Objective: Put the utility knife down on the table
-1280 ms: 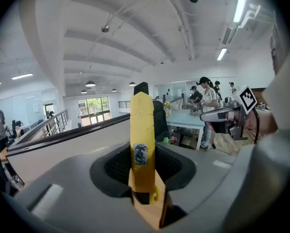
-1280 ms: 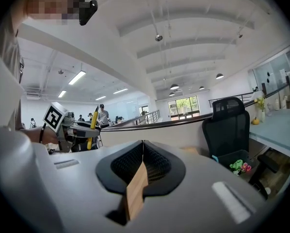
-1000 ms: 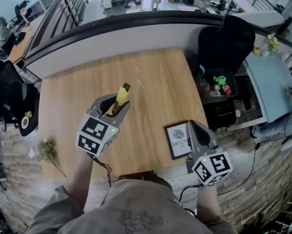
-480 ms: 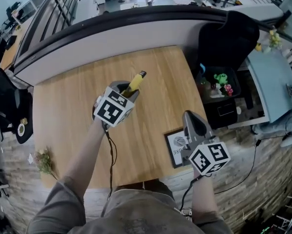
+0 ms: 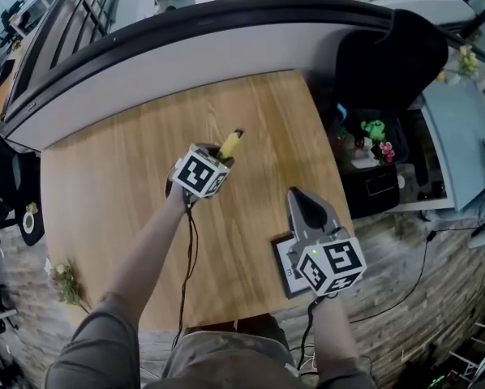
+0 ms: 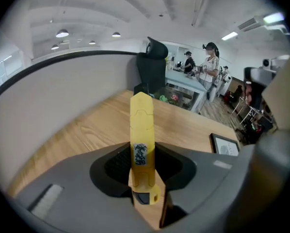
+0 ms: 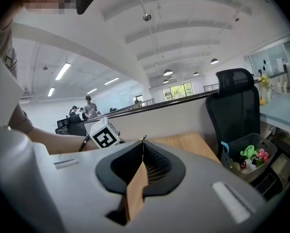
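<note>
Pale wood-grain tabletop (image 5: pixel 105 185), smooth and matt, fills the scene below a curved grey partition wall (image 5: pixel 186 55). Nearest the person, the right claw (image 5: pixel 305 203), grey moulded plastic with ribbed black pads, has its jaws pressed together on nothing. A black-framed picture (image 5: pixel 283 254) lies flat on the tabletop, partly hidden by this claw in the head view. Farther out, the left claw (image 5: pixel 216 159) is clamped on the flat sides of the yellow plastic utility knife (image 5: pixel 230 143) at its tail end. Most of the slim, straight body juts forward over the middle of the tabletop, not yet laid on it. The knife looks light, rigid and rather slick-shelled. The broad flats near the tail probably give the pads their surest seat, away from the blade end. Beyond the far corner stands a black mesh office chair (image 5: pixel 388 55).
</note>
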The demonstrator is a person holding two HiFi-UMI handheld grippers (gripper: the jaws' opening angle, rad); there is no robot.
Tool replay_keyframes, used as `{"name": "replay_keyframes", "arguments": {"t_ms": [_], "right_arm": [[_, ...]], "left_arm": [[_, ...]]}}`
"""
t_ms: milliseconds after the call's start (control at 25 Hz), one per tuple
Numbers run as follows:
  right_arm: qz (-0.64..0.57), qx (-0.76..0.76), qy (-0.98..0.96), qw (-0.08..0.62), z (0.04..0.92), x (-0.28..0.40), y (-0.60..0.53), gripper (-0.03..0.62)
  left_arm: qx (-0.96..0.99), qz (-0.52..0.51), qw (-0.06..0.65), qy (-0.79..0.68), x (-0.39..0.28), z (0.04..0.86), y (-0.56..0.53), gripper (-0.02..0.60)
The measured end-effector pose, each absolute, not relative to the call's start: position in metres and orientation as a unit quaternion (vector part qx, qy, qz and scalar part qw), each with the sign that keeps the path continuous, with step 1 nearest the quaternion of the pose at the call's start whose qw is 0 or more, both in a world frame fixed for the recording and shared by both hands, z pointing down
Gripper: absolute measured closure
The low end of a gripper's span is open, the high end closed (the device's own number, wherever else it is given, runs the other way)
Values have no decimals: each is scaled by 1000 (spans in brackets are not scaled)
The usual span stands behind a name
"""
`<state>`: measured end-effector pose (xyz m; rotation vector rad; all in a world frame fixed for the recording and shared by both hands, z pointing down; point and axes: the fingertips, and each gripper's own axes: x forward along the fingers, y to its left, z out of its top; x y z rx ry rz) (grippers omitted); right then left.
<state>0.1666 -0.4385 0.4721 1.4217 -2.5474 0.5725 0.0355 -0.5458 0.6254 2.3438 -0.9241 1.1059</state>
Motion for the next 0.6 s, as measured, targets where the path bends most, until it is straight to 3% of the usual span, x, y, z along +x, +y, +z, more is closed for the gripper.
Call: {"name": "replay_keyframes", "arguments": {"t_ms": [200, 360, 600], "right_arm": [[225, 471, -848, 95, 511, 164, -450, 583], [252, 462, -844, 105, 536, 163, -449, 583], [267, 465, -839, 97, 548, 157, -446, 583]], "left_arm": [[824, 440, 148, -325, 37, 665, -572, 466], [816, 455, 200, -294, 39, 704, -566, 466], [809, 491, 148, -286, 36, 725, -573, 465]]}}
